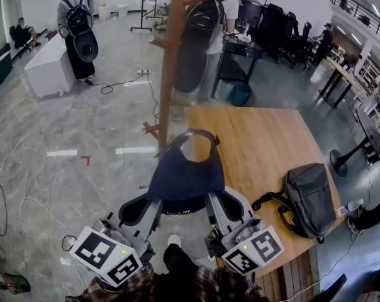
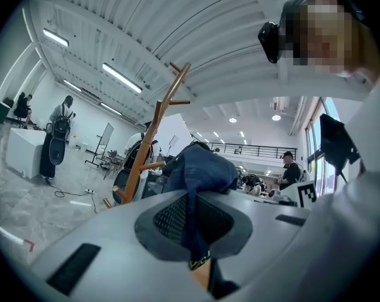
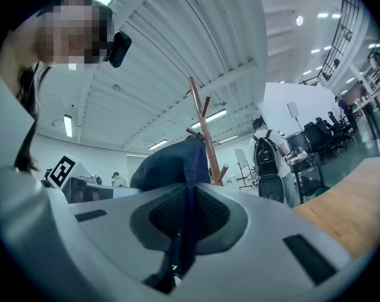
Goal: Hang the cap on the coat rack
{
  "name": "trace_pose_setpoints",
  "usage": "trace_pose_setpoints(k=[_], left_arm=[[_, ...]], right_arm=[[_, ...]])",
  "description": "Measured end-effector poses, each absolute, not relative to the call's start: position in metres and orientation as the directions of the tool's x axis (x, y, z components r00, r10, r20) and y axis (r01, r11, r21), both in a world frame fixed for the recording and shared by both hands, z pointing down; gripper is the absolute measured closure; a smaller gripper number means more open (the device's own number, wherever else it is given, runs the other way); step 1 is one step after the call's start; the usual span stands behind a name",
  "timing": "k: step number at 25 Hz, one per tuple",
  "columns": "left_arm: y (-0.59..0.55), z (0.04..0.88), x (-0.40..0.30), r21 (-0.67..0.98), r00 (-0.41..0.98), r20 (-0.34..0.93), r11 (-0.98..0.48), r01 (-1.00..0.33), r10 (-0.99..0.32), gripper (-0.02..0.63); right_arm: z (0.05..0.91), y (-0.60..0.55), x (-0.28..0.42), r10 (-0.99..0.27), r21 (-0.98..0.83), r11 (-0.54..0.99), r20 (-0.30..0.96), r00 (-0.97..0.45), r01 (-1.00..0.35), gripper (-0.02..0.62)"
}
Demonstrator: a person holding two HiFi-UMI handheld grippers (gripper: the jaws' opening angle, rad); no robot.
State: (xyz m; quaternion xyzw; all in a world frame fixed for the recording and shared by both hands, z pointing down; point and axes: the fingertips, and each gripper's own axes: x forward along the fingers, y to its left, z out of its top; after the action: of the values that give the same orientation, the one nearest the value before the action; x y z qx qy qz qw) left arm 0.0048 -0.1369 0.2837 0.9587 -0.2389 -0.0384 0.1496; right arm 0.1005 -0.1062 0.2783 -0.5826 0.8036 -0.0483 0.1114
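Note:
A dark blue cap (image 1: 186,175) is held up between both grippers, its back strap arching toward the wooden coat rack (image 1: 172,61). My left gripper (image 1: 153,205) is shut on the cap's left edge; in the left gripper view the blue fabric (image 2: 195,197) runs down between the closed jaws. My right gripper (image 1: 214,205) is shut on the cap's right edge, and the fabric (image 3: 185,222) is pinched there too. The rack's pole (image 2: 147,145) and pegs (image 3: 204,131) stand just beyond the cap.
A wooden table (image 1: 265,150) lies to the right with a grey bag (image 1: 306,197) on it. A dark bag (image 1: 196,43) hangs on the rack's upper peg. A person with a backpack (image 1: 77,30) stands far left by a white block (image 1: 48,68). Cables lie on the floor.

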Motion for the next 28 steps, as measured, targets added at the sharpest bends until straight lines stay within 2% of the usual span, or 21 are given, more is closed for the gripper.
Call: trace_pose_setpoints(k=[15,28], left_arm=[[-0.211,0.285,0.063,0.316,0.858,0.015,-0.811,-0.492,-0.514,0.586],[-0.236,0.278,0.076,0.312,0.888,0.013,-0.842,-0.44,-0.459,0.586]], right_arm=[[0.278,-0.187,0.161,-0.927,-0.216,0.373,-0.112,-0.357,-0.902,0.574],[0.271,-0.218,0.174,-0.949,-0.199,0.314,-0.078,-0.305,-0.928,0.574]])
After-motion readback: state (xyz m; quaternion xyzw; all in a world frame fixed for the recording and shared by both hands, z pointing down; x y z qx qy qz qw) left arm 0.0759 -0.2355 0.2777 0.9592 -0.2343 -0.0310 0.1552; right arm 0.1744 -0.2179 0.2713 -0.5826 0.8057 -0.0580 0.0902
